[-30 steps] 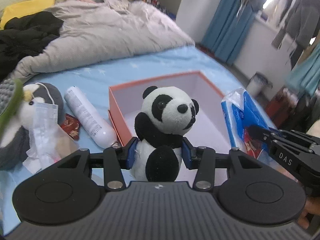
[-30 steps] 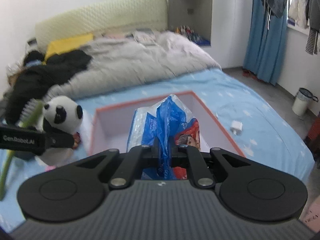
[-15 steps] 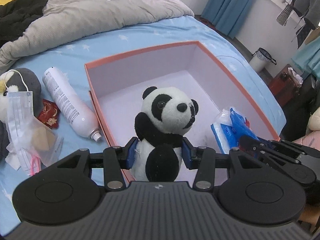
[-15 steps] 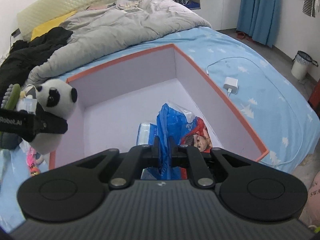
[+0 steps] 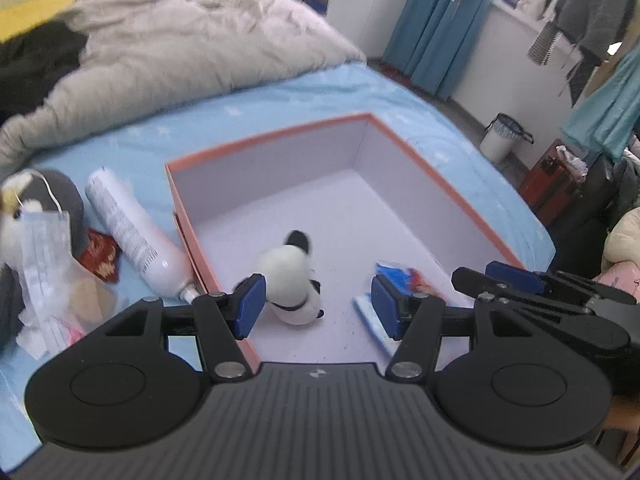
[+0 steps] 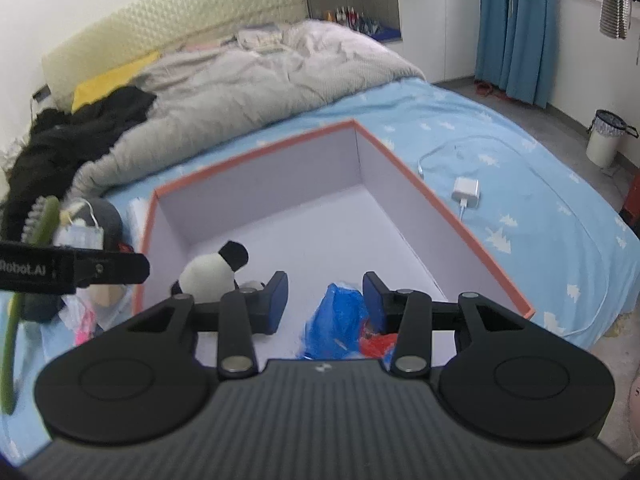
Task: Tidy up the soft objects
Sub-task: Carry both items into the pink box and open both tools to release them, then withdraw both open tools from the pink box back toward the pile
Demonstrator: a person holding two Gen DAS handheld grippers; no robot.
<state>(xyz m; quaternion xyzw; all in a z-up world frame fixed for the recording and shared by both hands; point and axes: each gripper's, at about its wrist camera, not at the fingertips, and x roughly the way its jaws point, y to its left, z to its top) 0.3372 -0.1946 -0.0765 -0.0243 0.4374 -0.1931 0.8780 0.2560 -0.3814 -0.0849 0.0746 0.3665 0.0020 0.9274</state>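
An open box [image 5: 420, 160] with an orange rim and white inside lies on the blue bed sheet; it also shows in the right wrist view [image 6: 404, 168]. A panda plush [image 5: 292, 284] lies on the box floor near its left wall, seen too in the right wrist view [image 6: 212, 274]. A blue plastic packet [image 5: 390, 276] lies on the box floor to its right, also in the right wrist view [image 6: 336, 320]. My left gripper [image 5: 318, 306] is open above the panda. My right gripper [image 6: 325, 298] is open above the packet.
Left of the box lie a white spray can [image 5: 132, 228], a small red pouch [image 5: 102, 256], a grey penguin plush [image 5: 48, 208] with a face mask, and a green brush [image 6: 28, 276]. A white charger [image 6: 466, 192] lies right of the box. A grey duvet [image 5: 180, 52] fills the far bed.
Both grippers have opened. The panda dropped from the left gripper and the blue packet from the right gripper onto the box floor. Both grippers have risen a little.
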